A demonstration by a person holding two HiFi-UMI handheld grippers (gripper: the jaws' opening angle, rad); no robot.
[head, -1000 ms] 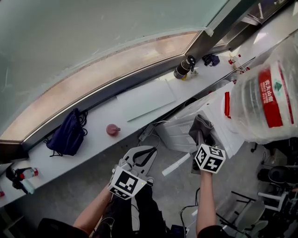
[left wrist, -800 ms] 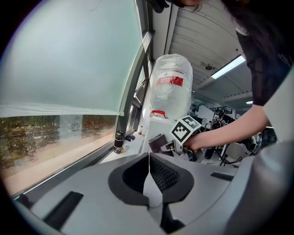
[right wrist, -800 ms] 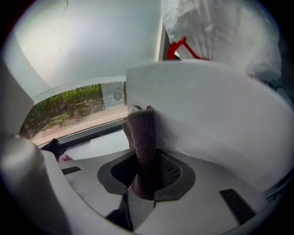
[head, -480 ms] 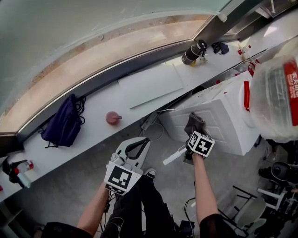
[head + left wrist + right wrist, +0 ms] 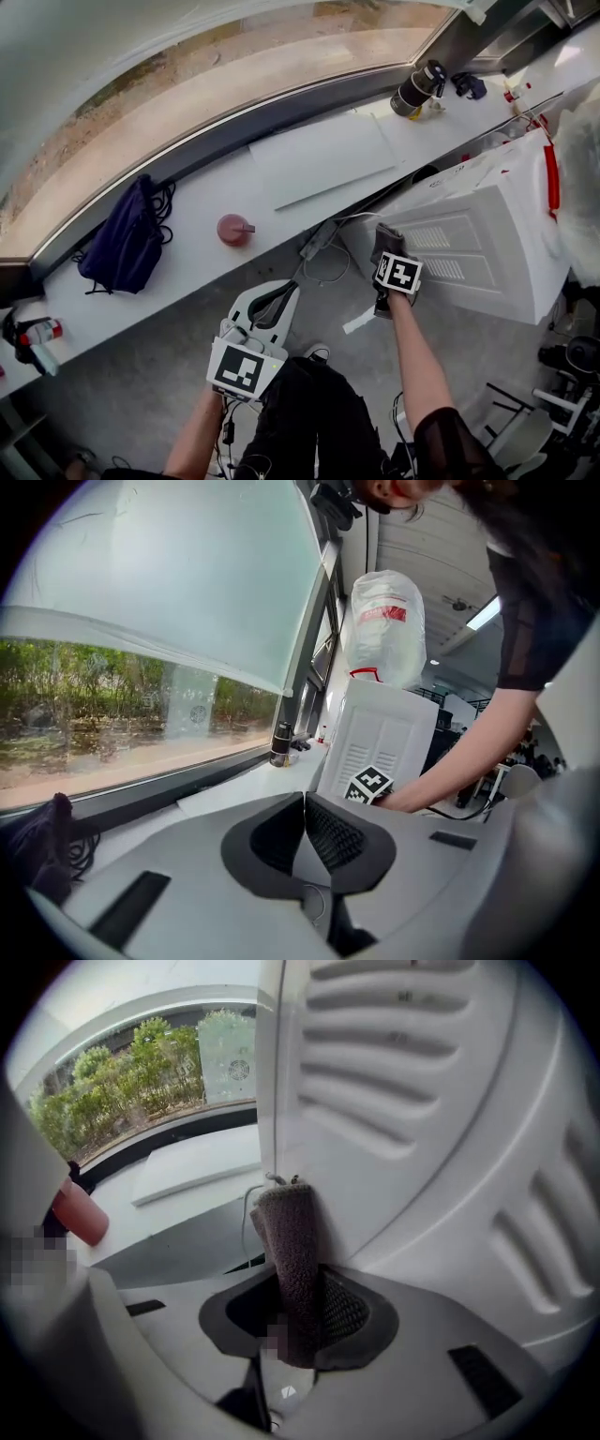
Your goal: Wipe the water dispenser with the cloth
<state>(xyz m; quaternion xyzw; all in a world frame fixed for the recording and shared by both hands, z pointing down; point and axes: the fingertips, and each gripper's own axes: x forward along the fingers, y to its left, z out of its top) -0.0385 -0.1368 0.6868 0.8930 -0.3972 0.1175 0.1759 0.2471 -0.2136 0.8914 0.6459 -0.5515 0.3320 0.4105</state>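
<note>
The white water dispenser [image 5: 473, 248] stands at the right, with its clear bottle [image 5: 583, 169] on top. My right gripper [image 5: 389, 251] is shut on a grey-brown cloth [image 5: 384, 238] and presses it against the dispenser's vented side panel near its left edge. In the right gripper view the cloth [image 5: 291, 1251] stands up between the jaws and touches the white panel [image 5: 422, 1147]. My left gripper [image 5: 286, 292] hangs lower left over the floor, shut and holding nothing. In the left gripper view its jaws meet, and the dispenser [image 5: 384, 728] and bottle [image 5: 386, 621] are ahead.
A long white sill [image 5: 187, 253] runs under the window. On it lie a dark blue bag [image 5: 127, 239], a pink cup [image 5: 232, 229], a white board [image 5: 323, 155] and a black cylinder [image 5: 417, 89]. A cable [image 5: 323, 267] lies on the grey floor by the dispenser's base.
My right gripper has slid the cloth along the dispenser's side panel toward its left edge. The head view has shifted, so the bottle sits further right. My left gripper has stayed low and shut.
</note>
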